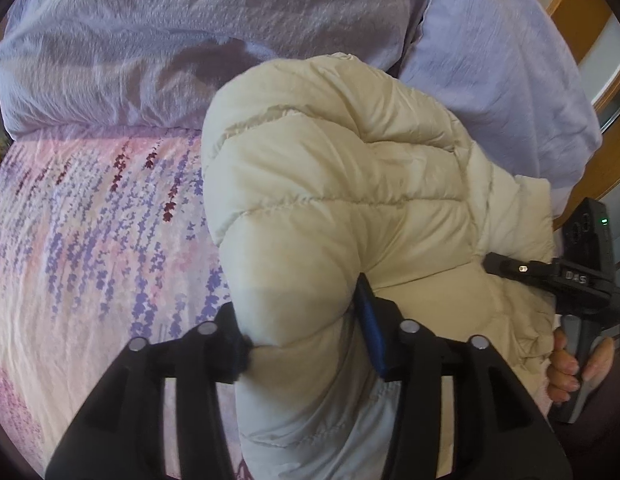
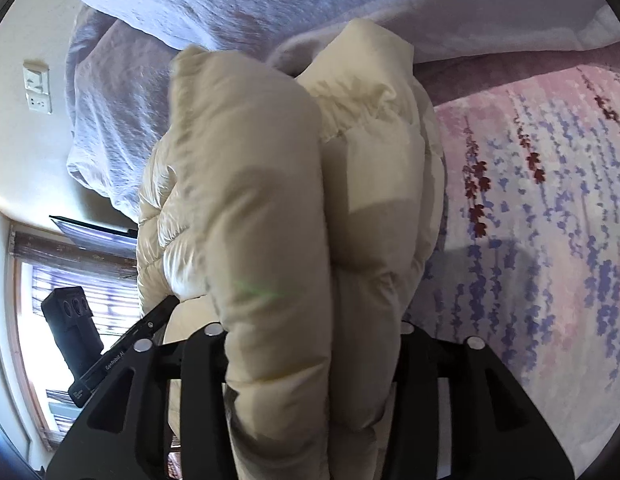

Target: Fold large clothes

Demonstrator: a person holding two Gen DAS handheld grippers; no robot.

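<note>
Both the left tongs (image 1: 306, 344) and right tongs (image 2: 310, 360) clench the cream puffer jacket (image 1: 330, 184), bunched above the bed (image 1: 90, 240); folding seems midway, final laying-down left.

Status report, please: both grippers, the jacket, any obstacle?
Left gripper and right gripper shut on cream puffer jacket, bunched above floral bedsheet. Lilac duvet heaped behind.
</note>
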